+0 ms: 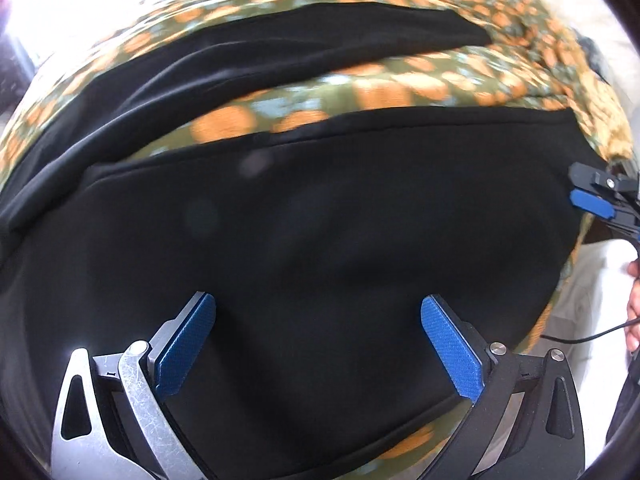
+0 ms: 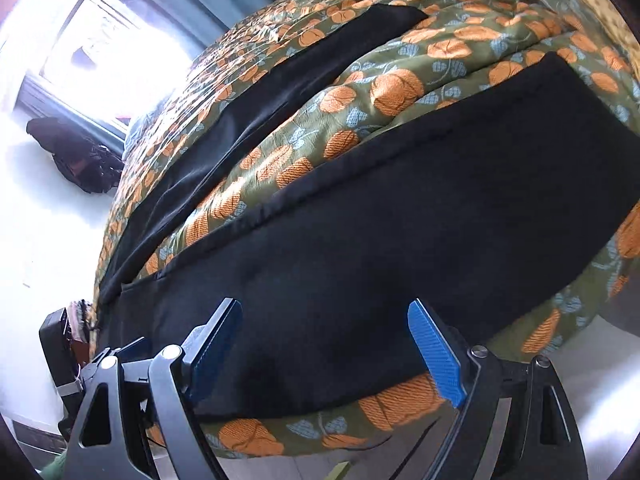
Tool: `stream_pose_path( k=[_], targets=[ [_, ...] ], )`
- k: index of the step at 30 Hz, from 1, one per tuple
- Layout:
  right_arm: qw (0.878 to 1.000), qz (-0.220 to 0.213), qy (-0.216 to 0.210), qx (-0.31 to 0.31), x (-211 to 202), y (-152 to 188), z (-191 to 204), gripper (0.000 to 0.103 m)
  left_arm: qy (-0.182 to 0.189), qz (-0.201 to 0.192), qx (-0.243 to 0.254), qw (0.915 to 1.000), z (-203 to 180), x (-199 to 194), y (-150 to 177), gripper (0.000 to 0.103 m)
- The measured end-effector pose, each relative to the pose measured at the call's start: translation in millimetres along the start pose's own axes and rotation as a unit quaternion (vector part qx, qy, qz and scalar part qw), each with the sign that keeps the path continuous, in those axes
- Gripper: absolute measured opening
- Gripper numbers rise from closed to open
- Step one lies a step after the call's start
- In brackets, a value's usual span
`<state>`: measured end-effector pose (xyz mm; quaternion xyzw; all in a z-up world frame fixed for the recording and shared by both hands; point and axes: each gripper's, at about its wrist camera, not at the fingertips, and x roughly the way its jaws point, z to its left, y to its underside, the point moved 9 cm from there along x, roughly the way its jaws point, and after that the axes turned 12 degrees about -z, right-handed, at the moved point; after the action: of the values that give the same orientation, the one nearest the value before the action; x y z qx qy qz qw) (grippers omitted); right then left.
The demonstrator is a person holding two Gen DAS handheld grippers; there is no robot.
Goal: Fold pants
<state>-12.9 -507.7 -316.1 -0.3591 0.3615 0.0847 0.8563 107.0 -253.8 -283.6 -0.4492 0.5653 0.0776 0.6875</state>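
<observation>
Black pants (image 1: 320, 220) lie spread on a bed cover (image 1: 380, 88) printed with orange pumpkins on green. The two legs run apart, the far leg (image 2: 280, 92) and the near leg (image 2: 400, 220), with a strip of cover between them. My left gripper (image 1: 318, 320) hangs open over the near leg's black cloth, nothing between its blue pads (image 1: 452, 348). My right gripper (image 2: 324, 320) is open too, over the near leg close to the bed's edge, with nothing between its pads. In the left wrist view, the right gripper (image 1: 588, 190) shows at that leg's right end.
A bright window (image 2: 112, 48) and a dark bag (image 2: 76, 156) on the pale floor lie beyond the bed's left side. A black box-like object (image 2: 60, 344) stands by the bed's corner. A person's hand (image 1: 632, 308) and a thin cable (image 1: 580, 336) show at the right edge.
</observation>
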Motion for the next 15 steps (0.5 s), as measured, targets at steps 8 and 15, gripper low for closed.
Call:
stream_pose_path(
  k=[8,15],
  targets=[
    [1.000,-0.007,-0.014,-0.023,12.2,-10.3,20.9,0.085,-0.077,-0.036,-0.121,0.9890,106.4,-46.9,-28.1,0.102],
    [0.987,-0.002,-0.106,-0.124,62.3,-73.2,129.6,0.085,-0.133,-0.110,-0.219,0.9602,196.8,-23.1,-126.7,0.102]
  ],
)
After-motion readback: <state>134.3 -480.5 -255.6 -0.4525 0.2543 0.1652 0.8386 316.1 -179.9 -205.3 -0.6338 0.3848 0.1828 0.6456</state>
